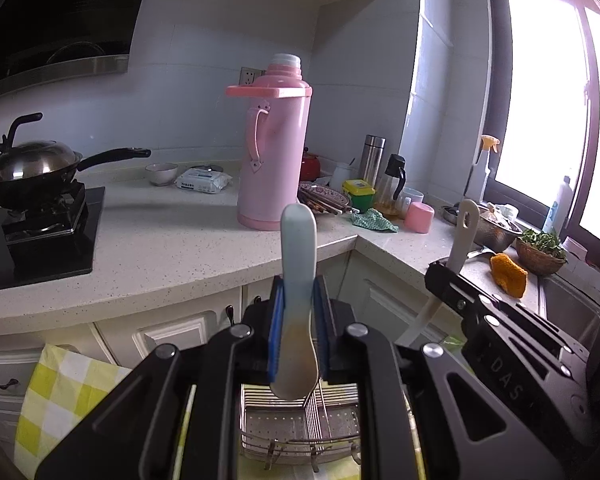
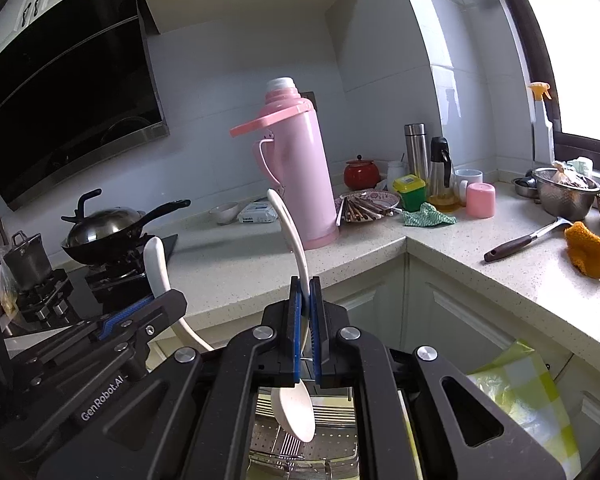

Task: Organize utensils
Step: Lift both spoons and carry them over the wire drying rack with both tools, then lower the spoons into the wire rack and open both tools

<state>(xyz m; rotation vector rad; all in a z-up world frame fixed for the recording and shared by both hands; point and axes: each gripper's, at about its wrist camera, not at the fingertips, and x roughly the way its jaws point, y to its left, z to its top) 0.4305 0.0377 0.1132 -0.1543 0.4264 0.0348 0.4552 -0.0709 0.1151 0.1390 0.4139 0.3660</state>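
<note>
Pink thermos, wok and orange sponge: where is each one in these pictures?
Pink thermos (image 1: 276, 152), left wrist view, on the middle of its body.
Wok (image 1: 28, 184), left wrist view, on its dark side under the lid.
Orange sponge (image 2: 586, 250), right wrist view, on its middle.

Wire rack (image 1: 300, 432) mostly hidden behind gripper bodies, only a middle strip shows. Checked cloth (image 1: 60, 396) cut off at left edge. Sink (image 1: 572, 304) far right partly blocked. Packet (image 1: 202, 181) print too small to read. Window (image 1: 540, 100) blown out.
</note>
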